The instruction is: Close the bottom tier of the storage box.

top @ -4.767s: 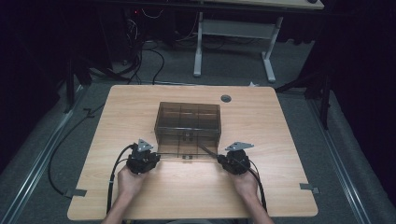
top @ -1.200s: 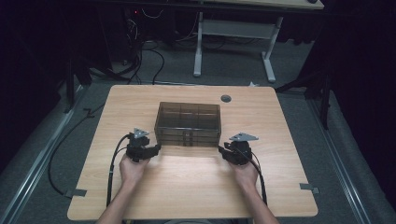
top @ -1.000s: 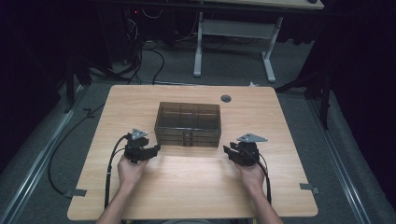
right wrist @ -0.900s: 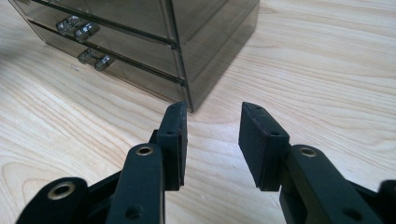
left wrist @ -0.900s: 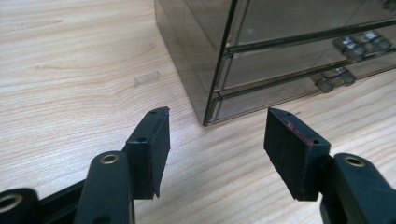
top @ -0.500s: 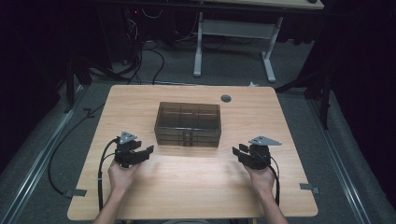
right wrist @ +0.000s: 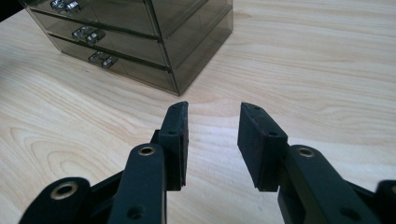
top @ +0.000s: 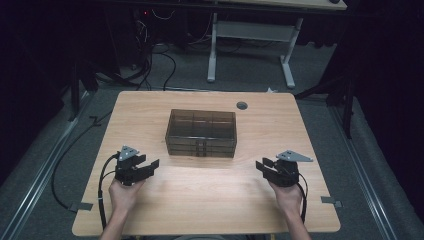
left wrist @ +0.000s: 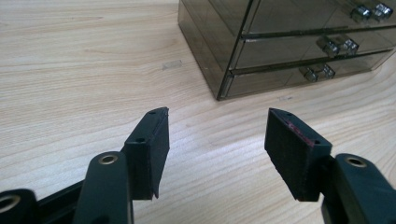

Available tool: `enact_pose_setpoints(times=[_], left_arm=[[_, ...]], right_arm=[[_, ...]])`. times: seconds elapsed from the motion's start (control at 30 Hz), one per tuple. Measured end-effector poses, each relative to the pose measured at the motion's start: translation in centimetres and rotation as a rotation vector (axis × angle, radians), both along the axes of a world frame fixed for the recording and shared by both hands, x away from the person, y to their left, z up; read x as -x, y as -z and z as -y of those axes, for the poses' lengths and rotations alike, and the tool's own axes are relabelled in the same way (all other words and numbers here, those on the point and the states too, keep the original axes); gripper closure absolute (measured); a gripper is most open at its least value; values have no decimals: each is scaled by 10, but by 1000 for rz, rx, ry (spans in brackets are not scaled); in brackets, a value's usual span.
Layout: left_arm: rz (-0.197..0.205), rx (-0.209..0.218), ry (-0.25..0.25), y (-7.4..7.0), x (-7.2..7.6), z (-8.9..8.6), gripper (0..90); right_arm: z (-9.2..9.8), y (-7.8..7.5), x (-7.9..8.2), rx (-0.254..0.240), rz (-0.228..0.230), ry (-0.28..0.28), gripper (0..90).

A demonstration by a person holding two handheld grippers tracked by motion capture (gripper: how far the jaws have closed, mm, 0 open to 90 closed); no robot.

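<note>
You're working in a lab-like recording space: a pale wooden table (top: 210, 200) stands on grey carpet (top: 320, 100), black cables (top: 150, 55) tangle by dark-draped walls, and a white metal-legged desk (top: 250, 45) sits behind.

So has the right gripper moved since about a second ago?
Yes. The right gripper has drawn back from the drawer box, out toward the table's right edge; jaws open, nothing between them.
</note>
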State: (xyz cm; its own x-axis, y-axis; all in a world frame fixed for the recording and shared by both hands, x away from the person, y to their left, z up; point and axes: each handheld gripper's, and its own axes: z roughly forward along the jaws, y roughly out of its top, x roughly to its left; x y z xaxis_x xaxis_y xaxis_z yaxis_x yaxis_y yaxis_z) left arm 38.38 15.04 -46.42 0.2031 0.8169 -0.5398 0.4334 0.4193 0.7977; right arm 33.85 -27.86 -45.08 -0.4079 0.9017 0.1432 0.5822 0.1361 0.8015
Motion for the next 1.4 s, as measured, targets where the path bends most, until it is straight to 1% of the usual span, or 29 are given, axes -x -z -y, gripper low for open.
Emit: enact_pose_setpoints(times=[0.07,0.13,0.2,0.33,0.47,0.53,0.73,0.83,0.87,0.93,0.97,1.03,1.07,1.1,1.13,1.17,1.23,1.27,1.33,1.37,1.4], left_arm=[[5,4,5,-2,3,-1,405],[-2,20,10,-3,5,-3,403],[-5,25,10,-3,7,-5,402],[-8,22,8,0,11,-7,401],[-18,24,1,6,14,-9,399],[-28,14,5,9,16,-11,399],[-46,28,-11,17,18,-16,394],[-56,22,-12,23,18,-18,394],[-59,23,-14,24,18,-19,394],[-69,22,-17,28,18,-19,394],[-75,10,-15,31,18,-20,394],[-78,4,-17,34,18,-20,394],[-73,-7,-21,36,18,-20,396],[-60,-23,-30,38,18,-19,398],[-57,-42,-33,40,18,-19,400],[-51,-48,-35,42,18,-18,401],[-37,-61,-40,45,17,-18,406],[-41,-69,-41,46,17,-19,408],[-39,-68,-57,49,14,-20,408],[-25,-75,-58,50,14,-20,410],[-23,-78,-60,50,14,-20,411]], right_arm=[[3,0,4,2,1,4,638],[7,1,9,1,-1,16,637],[11,2,13,-3,1,28,636],[17,5,15,-21,3,47,634],[19,7,16,-25,-2,57,631],[20,8,17,-24,-2,58,629],[26,12,23,-19,-10,69,623],[30,16,25,-10,-15,73,610],[31,18,26,-8,-27,79,605],[32,20,26,4,-37,82,599],[33,22,27,7,-42,87,598],[34,26,27,6,-50,91,592],[35,27,27,3,-53,93,588],[35,29,26,5,-55,90,583],[36,31,25,5,-64,91,576],[37,33,24,2,-75,96,572],[37,37,23,12,-84,102,570],[38,39,22,28,-83,104,568],[38,42,21,45,-83,110,558],[38,43,21,50,-85,116,550],[37,45,21,84,-82,128,526]])
